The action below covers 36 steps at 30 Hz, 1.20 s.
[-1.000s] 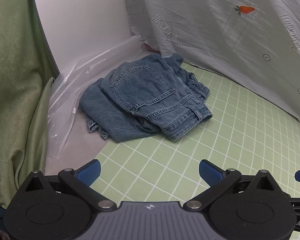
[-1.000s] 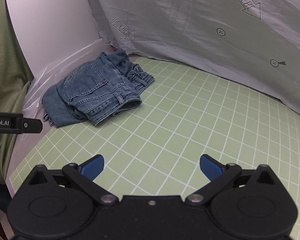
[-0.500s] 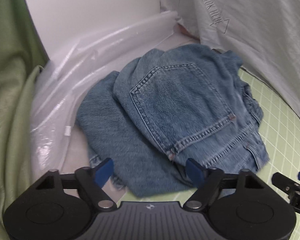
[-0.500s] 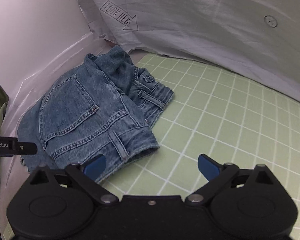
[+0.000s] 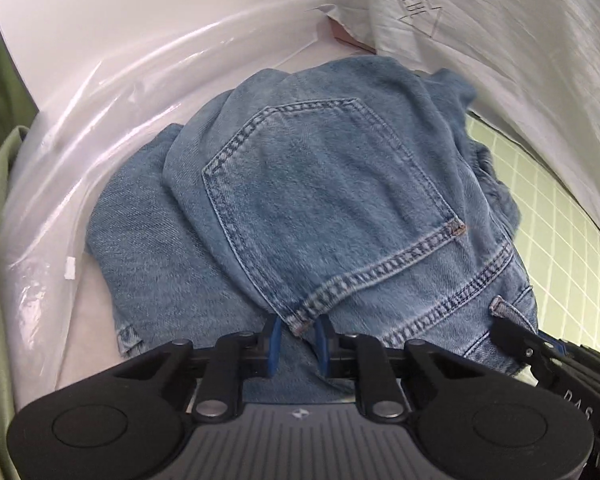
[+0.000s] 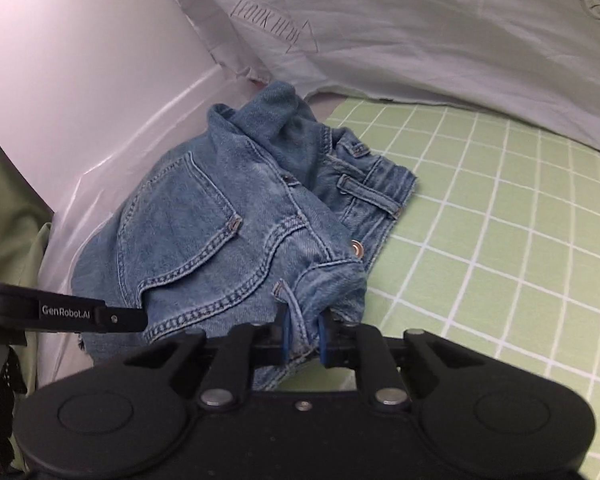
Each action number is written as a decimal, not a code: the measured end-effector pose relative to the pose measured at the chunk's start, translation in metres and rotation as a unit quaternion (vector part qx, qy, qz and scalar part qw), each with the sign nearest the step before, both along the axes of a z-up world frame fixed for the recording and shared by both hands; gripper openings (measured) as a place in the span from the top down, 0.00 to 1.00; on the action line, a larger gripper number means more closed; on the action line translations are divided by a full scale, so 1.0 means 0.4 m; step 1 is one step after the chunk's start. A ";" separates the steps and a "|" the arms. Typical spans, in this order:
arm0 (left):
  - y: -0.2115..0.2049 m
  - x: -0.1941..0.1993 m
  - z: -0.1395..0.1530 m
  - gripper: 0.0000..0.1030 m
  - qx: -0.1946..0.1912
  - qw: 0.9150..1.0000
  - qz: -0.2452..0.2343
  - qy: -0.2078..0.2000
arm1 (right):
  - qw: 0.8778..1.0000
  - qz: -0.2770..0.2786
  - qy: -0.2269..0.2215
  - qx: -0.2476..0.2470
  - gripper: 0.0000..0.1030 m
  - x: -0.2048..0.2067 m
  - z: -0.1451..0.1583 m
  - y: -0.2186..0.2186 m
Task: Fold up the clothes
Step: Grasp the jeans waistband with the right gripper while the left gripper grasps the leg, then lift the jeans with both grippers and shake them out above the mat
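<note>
**A:** Where are the clothes, and what are they?

**B:** One garment: a pair of blue denim shorts [image 6: 228, 232], lying crumpled in the far left corner of the bench [image 6: 500, 240], which is covered by a pale green mat with a white grid. Part of the shorts lies off the mat on clear plastic sheeting [image 5: 100, 120] against a white wall. A grey printed cloth [image 6: 420, 40] hangs behind.

**A:** What are the grippers doing?

**B:** Both are closed down narrow on denim. The left hand-held gripper [image 5: 298, 344] has its blue fingers pinched on the lower corner of a back pocket [image 5: 324, 208], at the stitched hem. The right hand-held gripper [image 6: 303, 338] is clamped on the waistband by a belt loop [image 6: 290, 300], near the metal button [image 6: 356, 247].

**A:** How will the fabric handle?

**B:** My judgement: denim is soft but heavier and stiffer than most cloth. It should drape and hold a crease fairly well, and it is neither slippery nor fragile. The thick seams give firm places to hold; the loose middle would bunch.

**A:** Are those good places to take hold?

**B:** The waistband grip looks sound, because it is several layers thick. The pocket corner is less sure: it may lift only the pocket layer and not the whole panel. Two points spread along the waistband would likely let the shorts hang open and flat before laying them on the mat.
</note>
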<state>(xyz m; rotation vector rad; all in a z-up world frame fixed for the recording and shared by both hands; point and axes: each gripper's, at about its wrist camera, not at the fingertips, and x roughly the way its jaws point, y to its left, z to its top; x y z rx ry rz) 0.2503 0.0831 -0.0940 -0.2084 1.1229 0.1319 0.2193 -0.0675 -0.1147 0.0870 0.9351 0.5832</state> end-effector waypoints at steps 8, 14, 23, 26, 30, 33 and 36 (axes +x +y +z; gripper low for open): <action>-0.069 -0.181 0.120 0.76 0.006 1.000 -0.015 -0.019 | 0.994 -0.068 -0.065 -0.051 0.88 -0.168 0.078 -0.214; -0.142 -0.317 0.154 0.68 0.006 0.999 -0.031 -0.007 | 0.969 -0.178 -0.081 -0.152 0.88 -0.314 0.088 -0.565; -0.349 -0.450 0.159 0.55 -0.009 0.998 -0.060 -0.005 | 0.892 -0.356 -0.068 -0.271 0.87 -0.436 0.121 -1.105; -0.409 -0.468 0.152 0.46 -0.012 0.998 -0.066 -0.007 | 0.876 -0.408 -0.046 -0.252 0.84 -0.464 0.129 -1.194; -0.468 -0.469 0.138 0.38 -0.017 0.998 -0.062 -0.008 | 0.868 -0.461 -0.041 -0.181 0.42 -0.505 0.153 -1.222; -0.494 -0.439 0.134 0.25 -0.015 0.998 -0.056 -0.010 | 0.859 -0.498 -0.037 -0.114 0.16 -0.515 0.164 -1.208; -0.520 -0.388 0.132 0.23 -0.010 0.998 -0.060 -0.013 | 0.856 -0.514 -0.022 -0.053 0.15 -0.465 0.156 -1.199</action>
